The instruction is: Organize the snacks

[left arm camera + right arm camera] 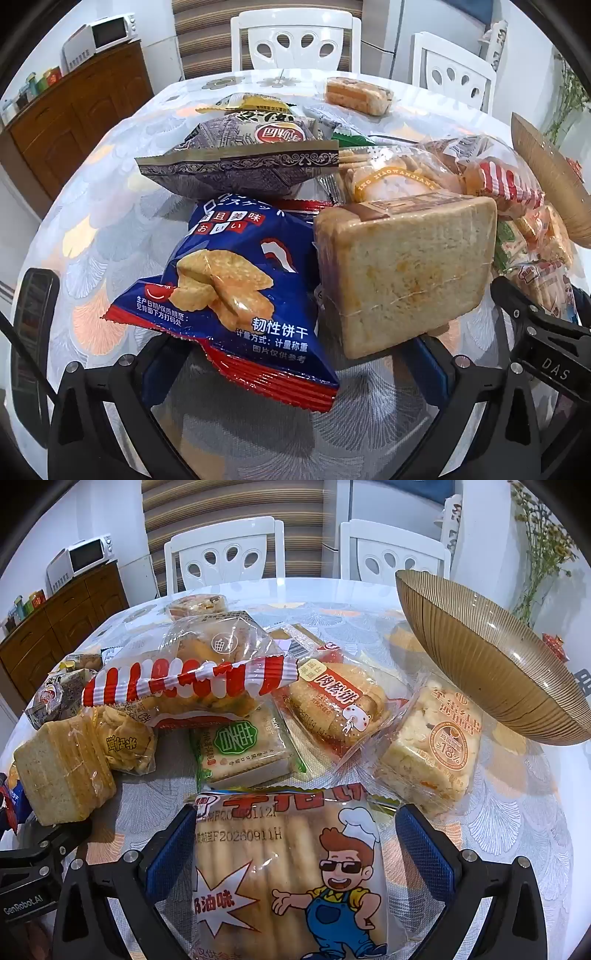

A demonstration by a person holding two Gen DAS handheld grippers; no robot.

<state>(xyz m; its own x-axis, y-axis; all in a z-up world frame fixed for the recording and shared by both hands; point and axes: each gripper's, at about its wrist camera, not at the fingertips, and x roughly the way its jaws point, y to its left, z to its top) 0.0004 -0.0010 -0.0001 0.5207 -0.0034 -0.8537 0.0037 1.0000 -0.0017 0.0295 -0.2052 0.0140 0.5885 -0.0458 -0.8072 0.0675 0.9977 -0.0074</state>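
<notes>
Snack packs lie heaped on the round table. My left gripper (295, 358) is open; a blue biscuit bag (236, 291) and a wrapped toast block (402, 273) lie between and just past its fingers, neither clamped. My right gripper (295, 845) is open around a clear pack of finger biscuits with a cartoon chef (284, 871), pads apart from its sides. Beyond it lie a red-striped pack (192, 679), a green cracker pack (240, 746), a meat floss cake (332, 701) and a nougat-like bar (432, 746). A ribbed amber bowl (491, 657) stands tilted at the right.
A purple chip bag (240, 162) and a wrapped cake (358, 94) lie farther back. Two white chairs (221, 554) stand behind the table (517, 812). A wooden sideboard (74, 110) with a microwave stands at left. The right gripper's body (546, 332) shows at the left view's right edge.
</notes>
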